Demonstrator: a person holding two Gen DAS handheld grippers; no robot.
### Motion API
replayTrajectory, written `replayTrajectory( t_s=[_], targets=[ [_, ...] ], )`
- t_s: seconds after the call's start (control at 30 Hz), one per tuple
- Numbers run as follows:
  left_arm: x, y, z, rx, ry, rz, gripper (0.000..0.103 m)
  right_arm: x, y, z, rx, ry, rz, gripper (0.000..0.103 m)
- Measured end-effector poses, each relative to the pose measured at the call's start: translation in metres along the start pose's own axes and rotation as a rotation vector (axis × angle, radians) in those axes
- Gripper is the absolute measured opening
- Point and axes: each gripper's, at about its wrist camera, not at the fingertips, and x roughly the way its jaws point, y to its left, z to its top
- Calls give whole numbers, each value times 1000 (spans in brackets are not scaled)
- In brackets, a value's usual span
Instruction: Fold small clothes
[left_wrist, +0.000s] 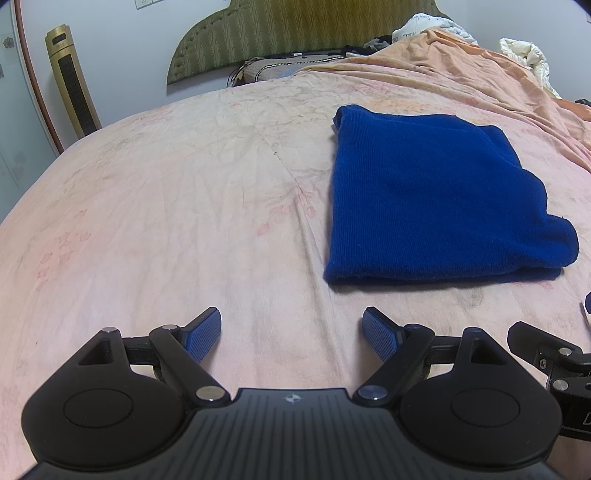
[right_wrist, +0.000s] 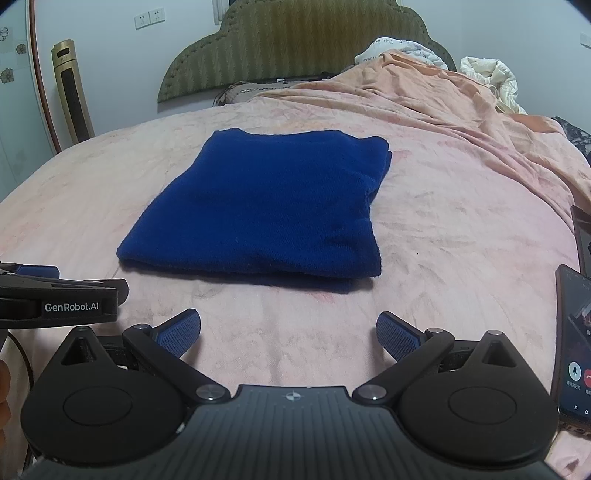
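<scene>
One blue knit garment (right_wrist: 258, 206) lies folded into a thick, neat rectangle on the pink bedsheet (right_wrist: 443, 236), its stacked layers showing along the near edge and right side. Both the left gripper (left_wrist: 291, 334) and the right gripper (right_wrist: 288, 334) hover over bare sheet just short of that near edge, jaws spread wide, blue ribbed pads (left_wrist: 380, 334) holding and touching nothing.

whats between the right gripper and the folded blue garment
Nothing but bare pink bedsheet. In the right wrist view, the right gripper hangs with jaws open, short of the folded blue garment, with only wrinkled sheet between them.
</scene>
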Motion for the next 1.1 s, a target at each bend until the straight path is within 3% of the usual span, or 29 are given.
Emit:
replayTrajectory(
  t_s=[1.1],
  targets=[
    [5, 8, 7, 0, -14, -17, 84, -12, 6, 7, -53, 7, 16, 102]
  ],
)
